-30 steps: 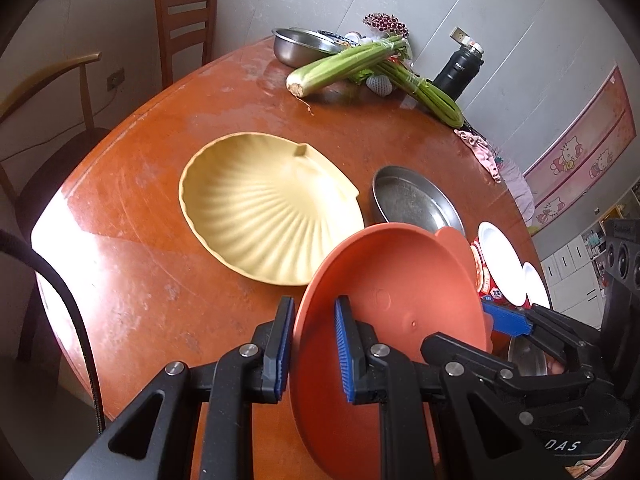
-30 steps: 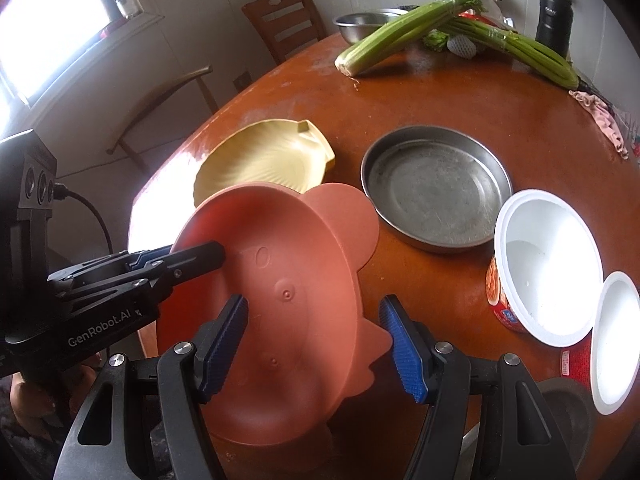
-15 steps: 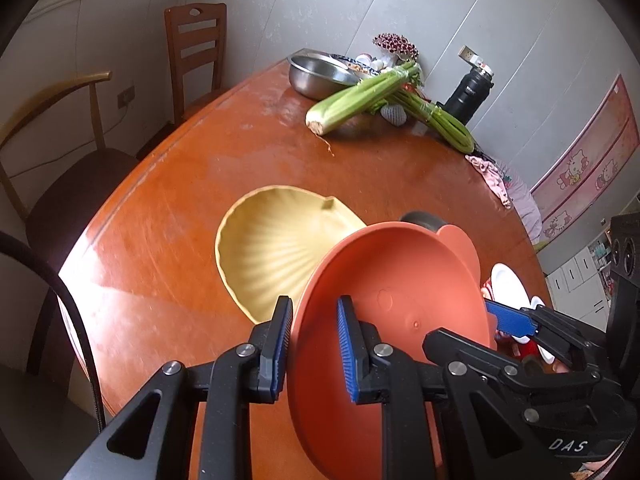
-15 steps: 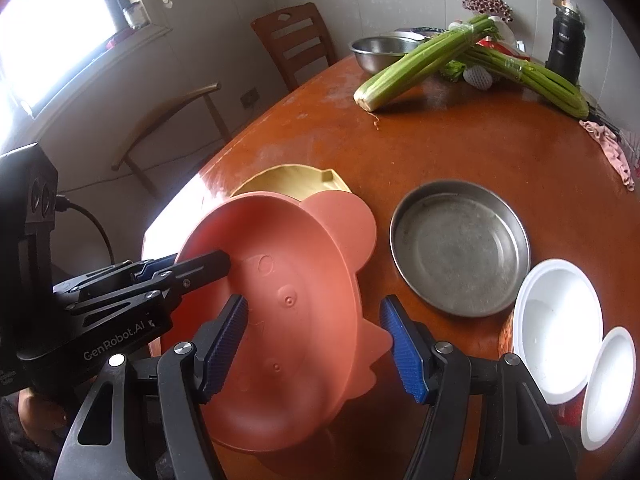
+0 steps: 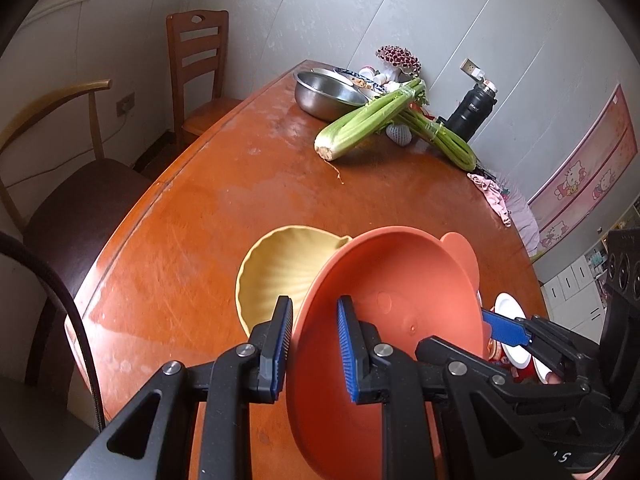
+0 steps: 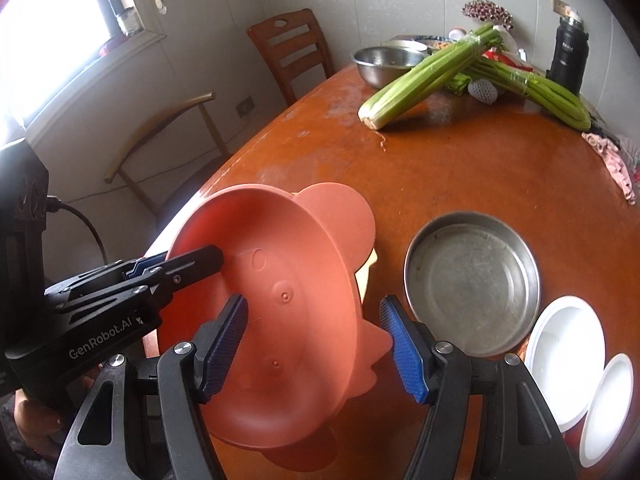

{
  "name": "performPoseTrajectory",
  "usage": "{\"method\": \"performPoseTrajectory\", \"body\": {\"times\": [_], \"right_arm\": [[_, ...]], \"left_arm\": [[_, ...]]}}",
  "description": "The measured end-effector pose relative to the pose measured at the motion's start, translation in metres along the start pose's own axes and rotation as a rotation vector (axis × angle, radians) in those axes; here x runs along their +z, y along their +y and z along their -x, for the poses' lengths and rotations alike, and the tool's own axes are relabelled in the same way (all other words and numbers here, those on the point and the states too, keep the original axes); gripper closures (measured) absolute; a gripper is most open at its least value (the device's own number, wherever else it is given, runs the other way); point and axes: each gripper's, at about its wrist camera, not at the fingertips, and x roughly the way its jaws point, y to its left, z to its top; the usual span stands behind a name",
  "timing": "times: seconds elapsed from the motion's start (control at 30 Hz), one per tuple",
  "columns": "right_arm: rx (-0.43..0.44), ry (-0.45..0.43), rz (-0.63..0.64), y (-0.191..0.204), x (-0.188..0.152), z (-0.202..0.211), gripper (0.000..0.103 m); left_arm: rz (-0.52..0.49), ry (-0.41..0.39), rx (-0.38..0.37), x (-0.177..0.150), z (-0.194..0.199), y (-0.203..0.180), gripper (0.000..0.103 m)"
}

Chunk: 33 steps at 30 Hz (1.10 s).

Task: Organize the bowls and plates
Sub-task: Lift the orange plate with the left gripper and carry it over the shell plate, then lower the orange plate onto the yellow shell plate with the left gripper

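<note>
The salmon-orange plastic plate is a shallow oval dish with rounded ear-shaped tabs on its rim and small raised dots moulded into its inner face; it is tilted steeply, held up above the round reddish-brown wooden bench. The left gripper has its blue-padded jaws closed on the plate's near rim, one pad on each face. The right gripper has its jaws spread wide, straddling the plate, and the pads do not appear to touch it. Behind and below the plate lies one pale yellow shell-shaped ribbed plate, partly hidden by it. One shallow round steel pan rests on the bench beside the orange plate, and two white round containers sit at the near edge next to that pan. At the far end of the bench are one deep steel bowl, two bundles of green celery crossed over each other, and one black flask.
</note>
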Motion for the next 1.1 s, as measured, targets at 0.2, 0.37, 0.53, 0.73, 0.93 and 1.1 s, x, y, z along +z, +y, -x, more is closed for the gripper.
{"method": "performPoseTrajectory", "body": {"times": [0.2, 0.37, 0.53, 0.73, 0.93, 1.1], "right_arm": [[-0.016, -0.024, -0.003, -0.001, 0.013, -0.003, 0.032], [-0.031, -0.022, -0.008, -0.002, 0.023, -0.015, 0.032], [-0.045, -0.013, -0.017, -0.004, 0.029, -0.029, 0.032], [-0.067, -0.007, -0.035, -0.007, 0.034, -0.044, 0.032], [-0.090, 0.023, -0.040, -0.009, 0.035, -0.060, 0.032], [-0.089, 0.042, -0.042, -0.011, 0.035, -0.071, 0.032]], "left_arm": [[-0.009, -0.008, -0.012, 0.015, -0.004, 0.002, 0.081], [-0.012, 0.004, -0.006, 0.027, -0.014, 0.007, 0.081], [-0.018, 0.018, 0.003, 0.036, -0.026, 0.011, 0.081], [0.001, 0.047, 0.000, 0.040, -0.046, 0.019, 0.081], [0.006, 0.065, 0.011, 0.037, -0.059, 0.023, 0.081], [0.014, 0.077, 0.016, 0.035, -0.065, 0.029, 0.081]]}}
